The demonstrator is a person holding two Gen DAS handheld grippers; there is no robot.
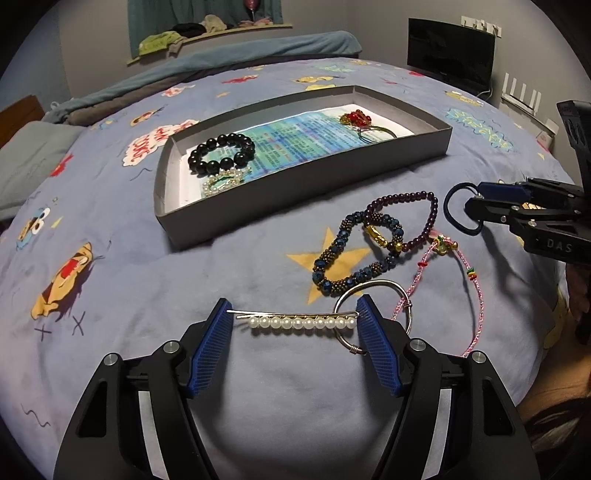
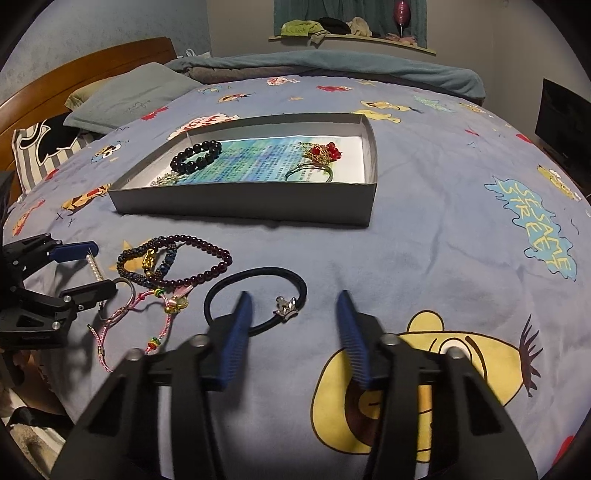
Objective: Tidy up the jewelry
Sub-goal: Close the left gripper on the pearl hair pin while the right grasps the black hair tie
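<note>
A grey box tray (image 1: 295,184) (image 2: 236,206) on the bed holds a black bead bracelet (image 1: 221,153) (image 2: 195,157), a pearl piece (image 1: 223,181), a red ornament (image 1: 356,117) (image 2: 325,152) and a bangle (image 1: 376,133). My left gripper (image 1: 293,310) (image 2: 96,267) is open around a pearl hair clip (image 1: 303,323) lying on the bed, its right finger over a silver bangle (image 1: 373,317). My right gripper (image 2: 293,299) (image 1: 476,201) is open over a dark hair tie (image 2: 258,299) (image 1: 461,210) with a silver charm. A blue bead bracelet (image 1: 354,254), a purple bead bracelet (image 1: 413,218) (image 2: 199,266) and a pink cord (image 1: 465,280) (image 2: 147,321) lie between.
The blue cartoon bedspread (image 1: 147,280) (image 2: 443,221) covers the bed. Pillows (image 2: 125,96) and a wooden headboard (image 2: 74,70) are at the left in the right wrist view. A black monitor (image 1: 450,55) stands by the wall, and a shelf with clothes (image 2: 332,29) is behind.
</note>
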